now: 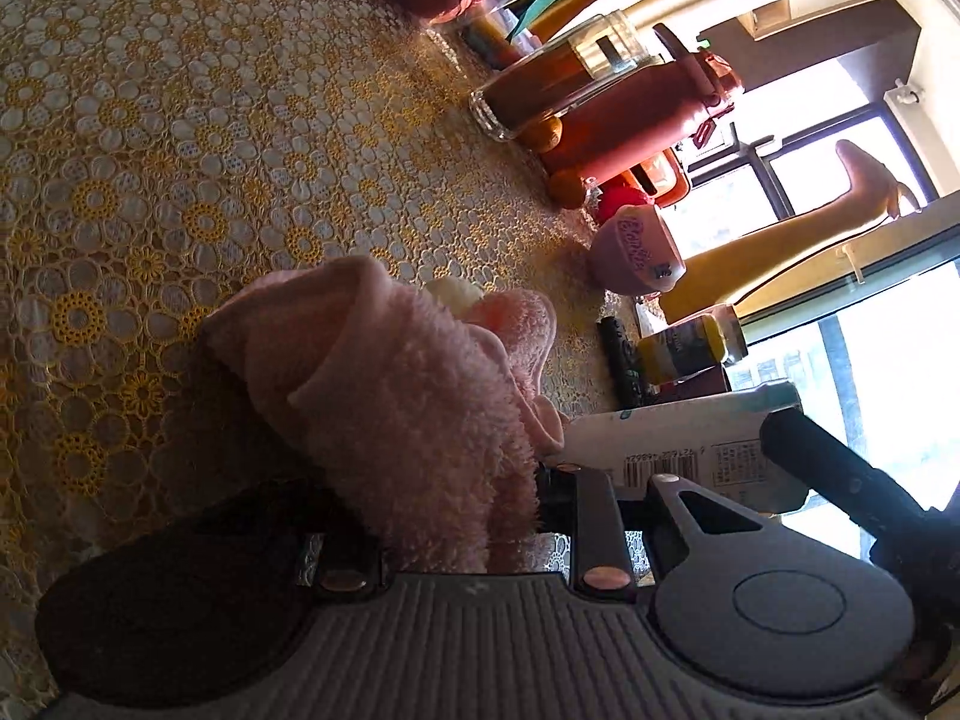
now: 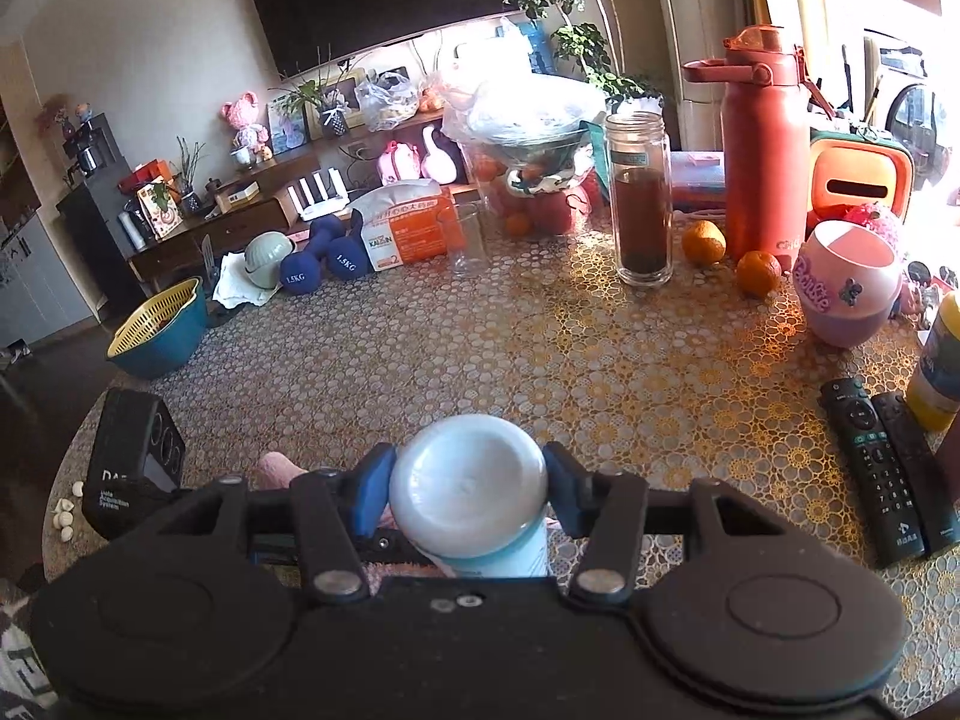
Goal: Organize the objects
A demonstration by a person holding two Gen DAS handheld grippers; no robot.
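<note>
My left gripper (image 1: 456, 474) is shut on a fluffy pink towel (image 1: 414, 396), which drapes over the fingers just above the yellow lace tablecloth (image 1: 180, 150). My right gripper (image 2: 468, 483) is shut on a white bottle (image 2: 471, 483) with a teal label, its blue pads (image 2: 373, 489) pressing both sides; the bottle's bottom faces the camera. The same bottle (image 1: 678, 444) lies sideways in the left wrist view, right of the towel. A bit of the pink towel (image 2: 279, 471) shows left of the right gripper.
On the table: a glass jar of dark contents (image 2: 642, 198), a red thermos (image 2: 765, 150), oranges (image 2: 759, 273), a pink Barbie cup (image 2: 846, 288), two remotes (image 2: 876, 474), a yellow container (image 2: 939, 360), an empty glass (image 2: 467, 240), a black device (image 2: 135, 456).
</note>
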